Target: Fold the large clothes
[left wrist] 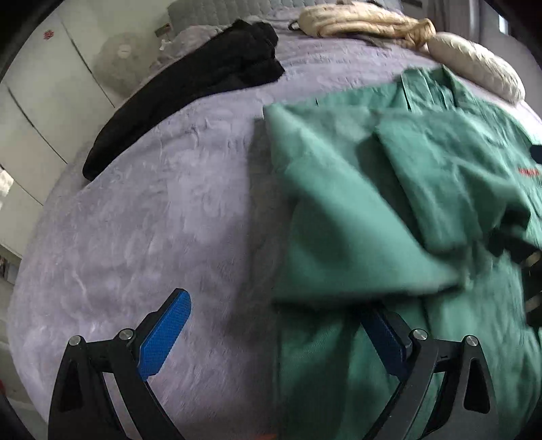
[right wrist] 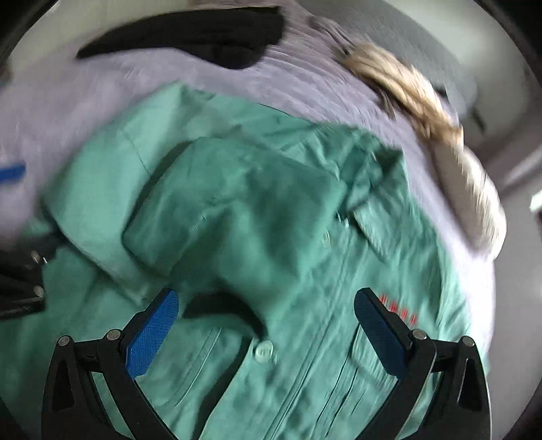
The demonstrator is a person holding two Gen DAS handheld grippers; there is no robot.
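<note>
**Green shirt partly folded on the lilac bedspread**

A green shirt is spread button-side up on a lilac bedspread. 1 sleeve is laid back across the shirt's chest as a folded panel, and a second folded layer is seen along the shirt's edge in the left wrist view. A row of pale buttons and a line of red lettering are visible on the shirt's front.

The left gripper is held spread wide at the shirt's edge, 1 blue pad over the bedspread and the other partly hidden under a fold of green cloth; nothing is pinched. The right gripper is held spread wide over the shirt's placket, with nothing clamped.

Beyond the shirt's collar, a black garment and a cream quilted bundle are seen on the bedspread.
</note>
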